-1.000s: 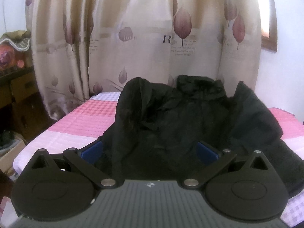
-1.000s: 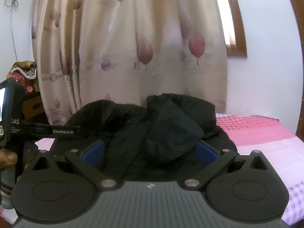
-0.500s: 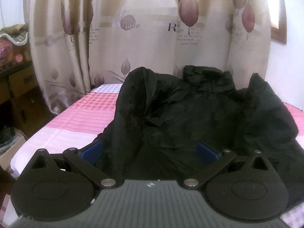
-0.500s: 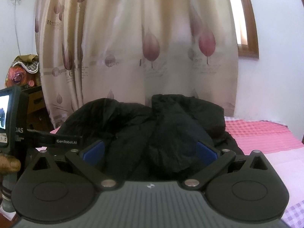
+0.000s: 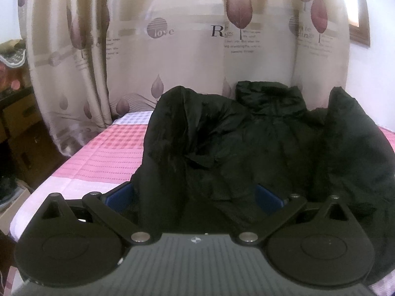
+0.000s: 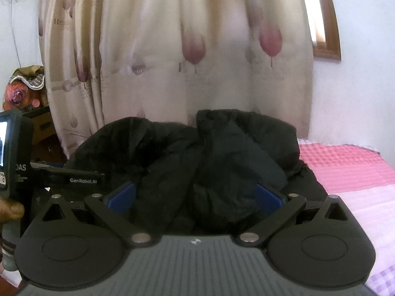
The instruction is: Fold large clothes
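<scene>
A large black jacket (image 5: pixel 259 148) is seen heaped on the pink checked bed (image 5: pixel 108 153), in front of the curtain (image 5: pixel 187 49), with its collar at the far side and bulky folds raised at left and right. The left tool (image 5: pixel 195 194) is held with its blue fingers (image 5: pixel 118 193) spread wide, nothing pinched, the near hem of the garment lying between them; the right tool (image 6: pixel 195 194) is likewise spread and empty over the near edge of the same garment. A poor fold may be judged likely if only the top layer of the puffy cloth is caught, since the layers beneath could slip and bunch. Because the fabric is dark and rumpled, the hem could be mistaken for a sleeve, and an uneven lift between the two sides could twist the garment. At the left of the right wrist view a hand (image 6: pixel 11 209) is seen on the other handle, where "GenRobot.AI" (image 6: pixel 82 180) and the letters "DAS" can be read. On the curtain, "love" (image 5: pixel 163 32) and a large "R" (image 5: pixel 217 31) are legible; the smaller print is too blurred to read.
</scene>
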The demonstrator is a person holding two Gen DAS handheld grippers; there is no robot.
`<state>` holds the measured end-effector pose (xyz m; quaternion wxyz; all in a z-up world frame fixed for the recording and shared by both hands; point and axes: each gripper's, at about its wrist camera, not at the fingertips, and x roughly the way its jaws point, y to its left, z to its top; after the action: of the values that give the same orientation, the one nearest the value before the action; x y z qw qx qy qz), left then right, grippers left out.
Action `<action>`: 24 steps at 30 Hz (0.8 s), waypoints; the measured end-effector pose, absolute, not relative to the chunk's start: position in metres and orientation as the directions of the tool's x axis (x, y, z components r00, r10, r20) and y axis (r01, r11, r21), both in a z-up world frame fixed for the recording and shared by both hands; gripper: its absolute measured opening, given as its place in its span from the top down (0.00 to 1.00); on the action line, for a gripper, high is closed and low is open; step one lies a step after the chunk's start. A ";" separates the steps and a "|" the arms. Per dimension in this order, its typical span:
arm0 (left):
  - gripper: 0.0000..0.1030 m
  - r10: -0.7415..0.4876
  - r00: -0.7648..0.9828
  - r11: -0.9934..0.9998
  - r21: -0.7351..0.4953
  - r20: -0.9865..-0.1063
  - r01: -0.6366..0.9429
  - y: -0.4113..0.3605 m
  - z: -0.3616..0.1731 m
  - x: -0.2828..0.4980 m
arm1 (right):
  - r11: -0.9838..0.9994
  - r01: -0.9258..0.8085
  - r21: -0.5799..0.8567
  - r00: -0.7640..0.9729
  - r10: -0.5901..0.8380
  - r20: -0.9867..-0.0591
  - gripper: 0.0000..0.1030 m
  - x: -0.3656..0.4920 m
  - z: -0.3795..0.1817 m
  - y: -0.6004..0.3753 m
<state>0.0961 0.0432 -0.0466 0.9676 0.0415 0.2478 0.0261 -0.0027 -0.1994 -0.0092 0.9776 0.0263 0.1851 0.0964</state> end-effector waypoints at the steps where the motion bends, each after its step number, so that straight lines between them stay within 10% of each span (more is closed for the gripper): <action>1: 0.06 0.067 0.875 0.995 0.096 -0.479 -0.024 0.044 -0.047 0.097 | 0.980 -0.179 0.087 0.911 0.198 -0.361 0.00 -0.001 -0.010 -0.199; 3: 0.19 0.055 0.875 0.994 0.105 -0.482 -0.004 0.044 -0.049 0.099 | 0.980 -0.177 0.089 0.908 0.198 -0.369 0.00 0.001 -0.012 -0.198; 6: 0.85 0.058 0.859 0.993 0.120 -0.509 0.005 0.048 -0.053 0.104 | 0.981 -0.173 0.092 0.902 0.195 -0.384 0.00 0.004 -0.016 -0.198; 7: 0.92 0.056 0.845 0.994 0.107 -0.532 0.001 0.053 -0.054 0.108 | 0.981 -0.171 0.092 0.901 0.193 -0.389 0.00 0.005 -0.017 -0.198; 13: 0.92 0.031 0.837 0.999 -0.002 -0.547 -0.038 0.099 -0.030 0.118 | 0.985 -0.153 0.085 0.899 0.175 -0.402 0.00 0.009 -0.019 -0.202; 24: 0.90 0.404 0.743 0.895 0.064 -0.533 -0.441 0.252 0.028 0.241 | 0.991 -0.086 0.104 0.906 0.121 -0.406 0.00 0.031 -0.022 -0.225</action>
<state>0.2413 0.2521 0.0281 0.9331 -0.0333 0.2775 0.2265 0.0308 -0.2249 -0.0222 0.9752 0.0420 0.2106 0.0529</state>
